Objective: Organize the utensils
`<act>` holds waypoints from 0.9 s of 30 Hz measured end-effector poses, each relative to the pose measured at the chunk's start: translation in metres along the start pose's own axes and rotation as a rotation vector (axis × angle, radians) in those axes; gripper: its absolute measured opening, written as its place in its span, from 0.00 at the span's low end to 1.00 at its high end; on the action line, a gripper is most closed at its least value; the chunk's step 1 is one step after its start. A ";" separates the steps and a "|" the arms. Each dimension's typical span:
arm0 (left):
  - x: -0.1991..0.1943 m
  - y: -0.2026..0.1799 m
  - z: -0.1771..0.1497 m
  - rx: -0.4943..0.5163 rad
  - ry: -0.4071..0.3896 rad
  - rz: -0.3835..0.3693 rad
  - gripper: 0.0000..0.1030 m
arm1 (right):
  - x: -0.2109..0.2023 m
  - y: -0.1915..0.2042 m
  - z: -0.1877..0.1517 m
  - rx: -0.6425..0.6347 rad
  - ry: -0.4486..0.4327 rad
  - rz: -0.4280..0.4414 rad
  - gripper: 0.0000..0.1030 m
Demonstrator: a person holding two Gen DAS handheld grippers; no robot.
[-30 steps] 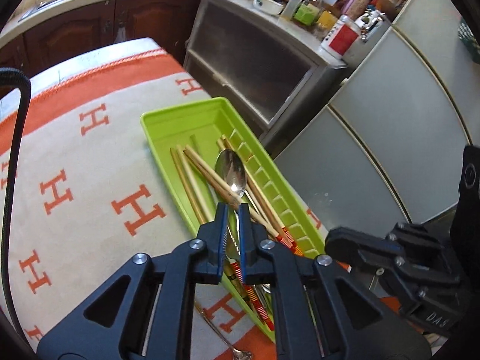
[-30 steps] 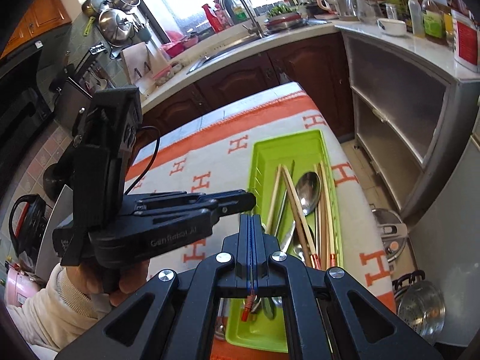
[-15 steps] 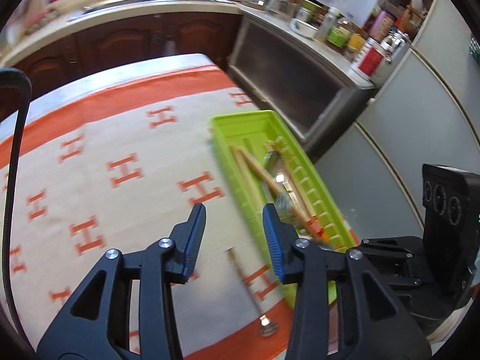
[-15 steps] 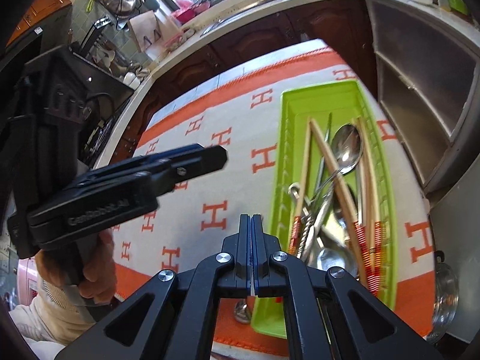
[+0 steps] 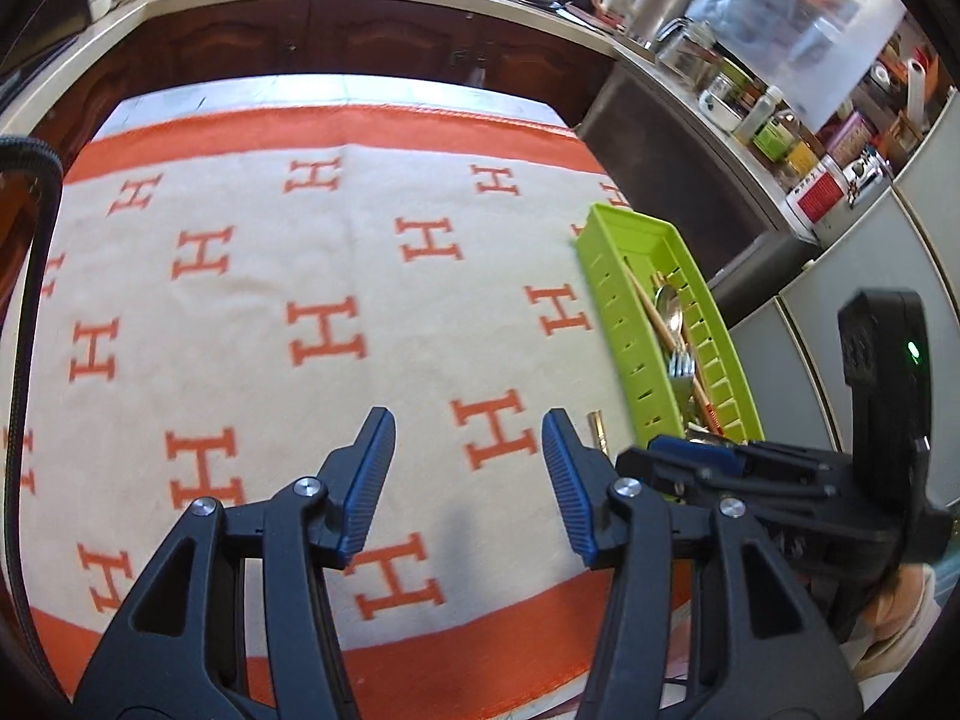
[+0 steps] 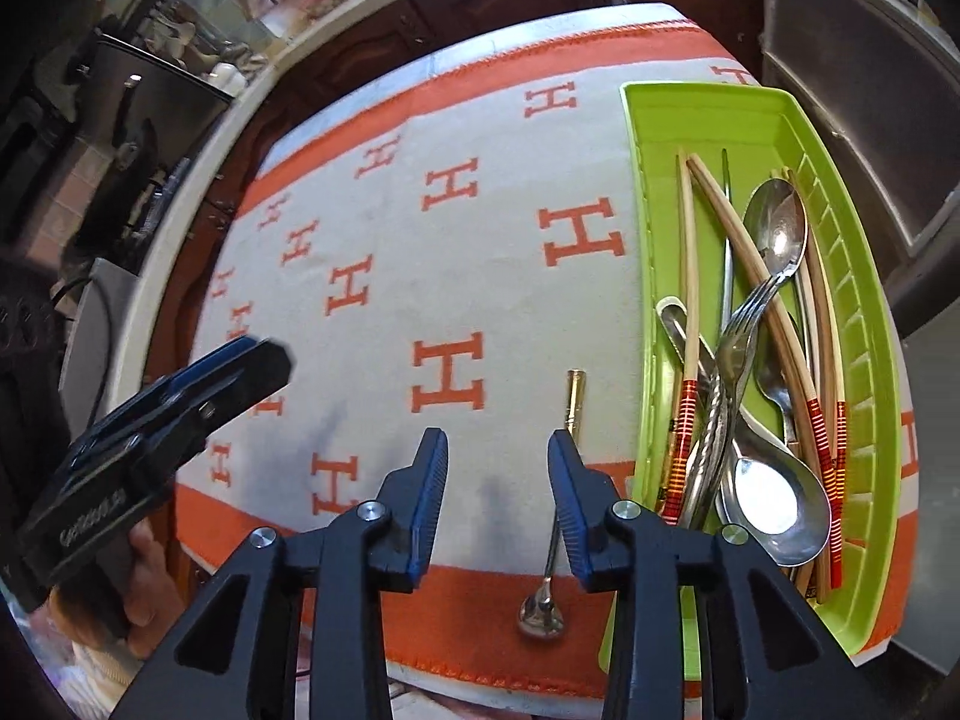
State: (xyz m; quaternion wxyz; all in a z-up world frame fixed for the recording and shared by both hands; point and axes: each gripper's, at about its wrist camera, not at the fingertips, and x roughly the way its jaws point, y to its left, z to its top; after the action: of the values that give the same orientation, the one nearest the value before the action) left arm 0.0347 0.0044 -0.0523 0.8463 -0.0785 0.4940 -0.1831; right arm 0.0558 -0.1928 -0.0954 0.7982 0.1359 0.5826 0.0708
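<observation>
A lime green tray (image 6: 864, 312) lies along the right edge of the table and holds chopsticks (image 6: 744, 258), spoons (image 6: 777, 228) and a fork (image 6: 741, 330). The tray also shows in the left wrist view (image 5: 618, 312). A small spoon with a gold handle (image 6: 570, 408) lies on the cloth just left of the tray, partly hidden behind my right finger. My right gripper (image 6: 498, 468) is open and empty above the cloth, beside that spoon. My left gripper (image 5: 468, 450) is open and empty over the cloth, left of the tray.
The table wears a white cloth with orange H marks (image 5: 324, 330) and an orange border. Dark wood cabinets (image 5: 360, 36) and a counter with a sink stand behind. A steel cabinet (image 5: 672, 180) and a cluttered counter (image 5: 780, 126) stand to the right.
Both grippers have opened; the left was shut a second ago, the right shut until half a second ago. Both have drawn back from the tray toward the near-left over the cloth.
</observation>
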 end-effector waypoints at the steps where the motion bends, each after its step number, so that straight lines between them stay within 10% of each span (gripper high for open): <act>1: 0.001 0.003 -0.001 -0.007 0.002 -0.004 0.46 | 0.004 0.002 0.004 0.005 0.012 -0.017 0.34; 13: 0.002 0.039 -0.020 -0.095 -0.008 -0.056 0.46 | 0.063 0.014 0.038 0.023 0.205 -0.249 0.34; 27: 0.012 0.050 -0.022 -0.124 0.006 -0.079 0.46 | 0.086 0.043 0.041 -0.088 0.243 -0.228 0.29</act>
State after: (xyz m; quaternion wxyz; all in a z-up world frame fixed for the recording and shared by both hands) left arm 0.0331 0.0469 -0.0888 0.8305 -0.1498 0.5034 -0.1856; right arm 0.1237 -0.1342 -0.1490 0.7298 0.0243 0.6829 0.0208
